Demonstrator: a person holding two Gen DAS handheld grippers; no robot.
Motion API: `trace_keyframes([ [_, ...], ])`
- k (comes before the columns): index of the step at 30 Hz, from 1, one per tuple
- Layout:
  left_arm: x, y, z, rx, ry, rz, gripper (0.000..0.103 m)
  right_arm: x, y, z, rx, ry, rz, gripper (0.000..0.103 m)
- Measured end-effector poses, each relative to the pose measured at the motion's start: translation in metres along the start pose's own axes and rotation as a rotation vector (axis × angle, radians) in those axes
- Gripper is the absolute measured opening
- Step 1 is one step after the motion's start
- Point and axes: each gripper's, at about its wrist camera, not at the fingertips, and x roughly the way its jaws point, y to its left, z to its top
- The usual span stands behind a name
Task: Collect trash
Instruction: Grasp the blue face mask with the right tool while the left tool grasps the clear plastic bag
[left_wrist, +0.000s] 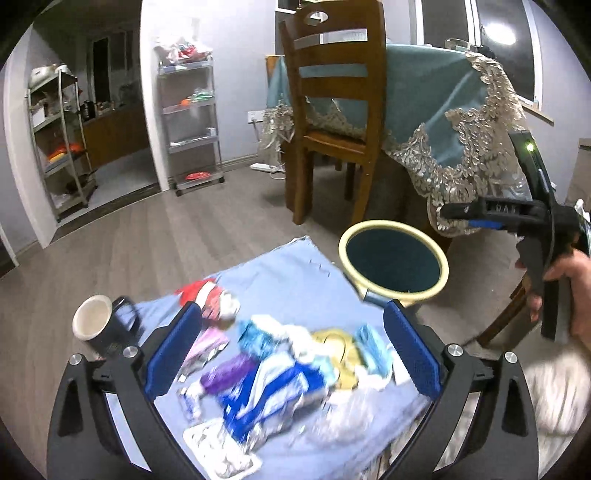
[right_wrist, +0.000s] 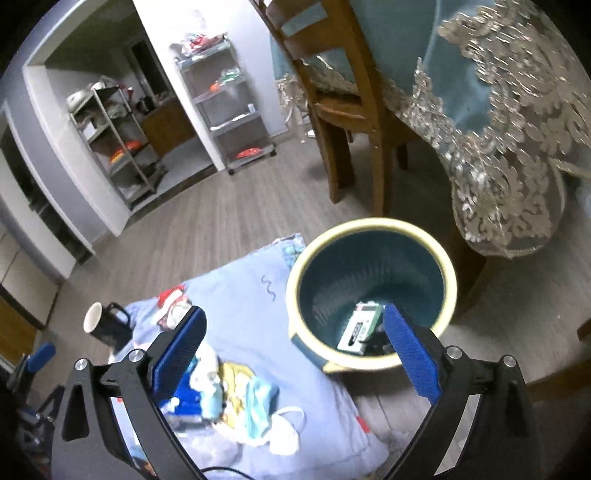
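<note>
Both tongs stand wide apart and empty: the left gripper (left_wrist: 293, 354) hangs over the heap of wrappers (left_wrist: 280, 373) on the blue cloth (left_wrist: 288, 273), the right gripper (right_wrist: 295, 354) over the bin (right_wrist: 371, 291) just beside that cloth, where a box (right_wrist: 360, 326) already lies. The step looks like returning for another piece, so next a jaw pair must drop and close on one wrapper. A mug (left_wrist: 98, 323) sits at the cloth's far corner; beyond the bin are wood floor (left_wrist: 192, 221), a chair (left_wrist: 332, 107) and a lace-edged table (left_wrist: 443, 92).
</note>
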Motion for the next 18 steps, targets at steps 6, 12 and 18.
trace_keyframes([
  [6,-0.018,0.009,-0.043,-0.016,0.02,0.047,0.097,-0.006,-0.016,-0.024,0.046,0.03,0.006,0.096],
  [12,-0.003,0.015,-0.06,-0.075,0.074,0.053,0.097,0.017,0.003,-0.069,0.05,0.149,0.0,0.096],
  [18,0.018,0.01,-0.079,-0.066,0.12,0.036,0.097,0.048,0.031,-0.091,-0.018,0.244,0.011,0.096],
])
